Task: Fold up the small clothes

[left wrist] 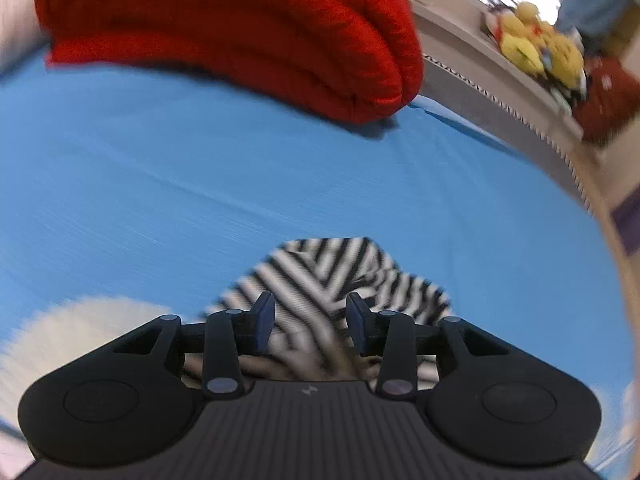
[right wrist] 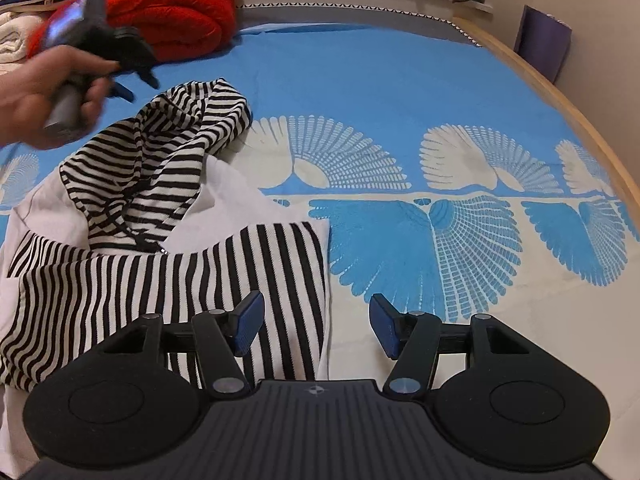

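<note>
Right gripper [right wrist: 316,326] fingers released beside striped shirt [right wrist: 160,208]; left gripper [left wrist: 310,322] fingers parted over stripes, red blanket [left wrist: 240,32] ahead

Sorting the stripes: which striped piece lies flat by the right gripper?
The wide-striped piece, spread flat beside the right gripper. The narrow-striped garment lies crumpled farther away, near the left gripper.

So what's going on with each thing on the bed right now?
Left gripper: open, above striped cloth.
Right gripper: open, empty, at the garment's edge.
Black-and-white striped garment: crumpled, partly folded, not finished.
Thick red blanket: folded, bulky.
Blue patterned bedsheet: spread flat.
Yellow plush toys: piled on the ledge.
</note>
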A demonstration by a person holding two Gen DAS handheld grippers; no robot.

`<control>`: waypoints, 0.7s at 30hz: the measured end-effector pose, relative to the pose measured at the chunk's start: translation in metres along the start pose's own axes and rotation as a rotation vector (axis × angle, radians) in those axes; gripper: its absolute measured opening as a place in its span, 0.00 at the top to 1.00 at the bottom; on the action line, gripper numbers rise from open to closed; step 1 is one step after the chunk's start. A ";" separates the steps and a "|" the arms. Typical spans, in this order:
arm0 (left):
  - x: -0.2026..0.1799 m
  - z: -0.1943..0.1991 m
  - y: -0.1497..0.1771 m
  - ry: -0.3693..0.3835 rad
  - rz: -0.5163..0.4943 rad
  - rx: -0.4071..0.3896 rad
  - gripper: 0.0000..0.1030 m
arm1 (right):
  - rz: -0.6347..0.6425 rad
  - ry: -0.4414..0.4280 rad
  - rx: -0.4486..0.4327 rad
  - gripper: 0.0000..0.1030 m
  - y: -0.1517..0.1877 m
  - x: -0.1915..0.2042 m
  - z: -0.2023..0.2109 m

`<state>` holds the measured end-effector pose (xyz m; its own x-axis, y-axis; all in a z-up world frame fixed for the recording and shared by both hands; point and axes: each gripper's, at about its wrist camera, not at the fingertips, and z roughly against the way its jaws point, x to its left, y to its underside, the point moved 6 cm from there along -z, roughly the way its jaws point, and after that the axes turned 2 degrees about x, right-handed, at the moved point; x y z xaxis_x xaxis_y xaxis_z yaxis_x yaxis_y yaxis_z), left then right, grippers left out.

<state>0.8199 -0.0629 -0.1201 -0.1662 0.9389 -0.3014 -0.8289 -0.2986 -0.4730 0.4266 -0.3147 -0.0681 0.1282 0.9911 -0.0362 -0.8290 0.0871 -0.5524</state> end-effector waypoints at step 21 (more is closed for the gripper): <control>0.118 0.305 0.243 0.165 -0.308 -0.017 0.95 | -0.221 -0.010 -0.099 0.46 -0.023 -0.037 0.032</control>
<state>0.4357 0.0273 -0.0176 0.1806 0.9453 -0.2715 -0.8171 -0.0094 -0.5764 0.4237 -0.3497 -0.0270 0.2947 0.9500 0.1032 -0.7238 0.2925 -0.6250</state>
